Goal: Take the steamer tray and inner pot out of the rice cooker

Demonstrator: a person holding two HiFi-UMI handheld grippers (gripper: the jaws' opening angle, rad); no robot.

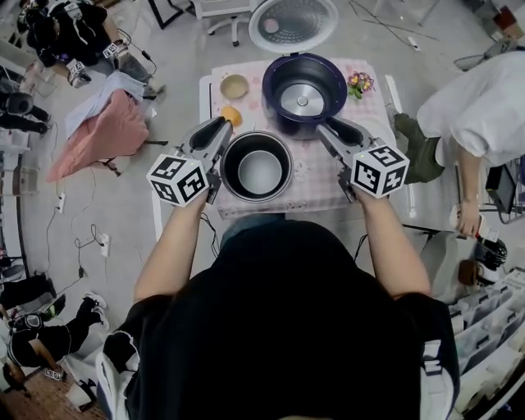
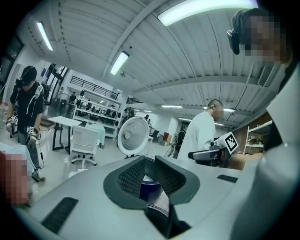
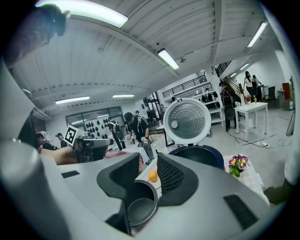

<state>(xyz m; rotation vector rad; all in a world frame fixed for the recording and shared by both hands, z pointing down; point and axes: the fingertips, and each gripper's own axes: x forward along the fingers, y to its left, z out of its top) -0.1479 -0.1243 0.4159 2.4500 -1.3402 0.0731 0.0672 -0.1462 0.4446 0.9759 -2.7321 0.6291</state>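
1. Well, in the head view the job looks mostly done. The inner pot [image 1: 257, 168] is out of the rice cooker [image 1: 275, 78] and seems to stand on the cloth-covered surface [image 1: 320, 176] near its front edge. My left gripper [image 1: 220, 127] is just beside the pot's rim and my right gripper [image 1: 325, 129] is nearer the cooker. Under the raised lid [image 1: 293, 23] the cooker's well shows only a bare metal plate. A pale round dish [image 1: 235, 86] sits behind an orange [image 1: 231, 115]. It may be the steamer tray, but I cannot tell, so I judge that part unsettled.
2. Next, the left gripper view shows what the head view cannot. My jaws stand a narrow slit apart with nothing pinched, and the cooker's blue wall shows through the gap. The pot is not in this view.
3. Lastly, in the right gripper view the jaws are clearly apart and empty. The pot sits just below them, clear of both pads, and the orange shows beyond the gap. Only this view confirms that clearance. Flowers [image 3: 238, 164] stand to the right of the cooker.
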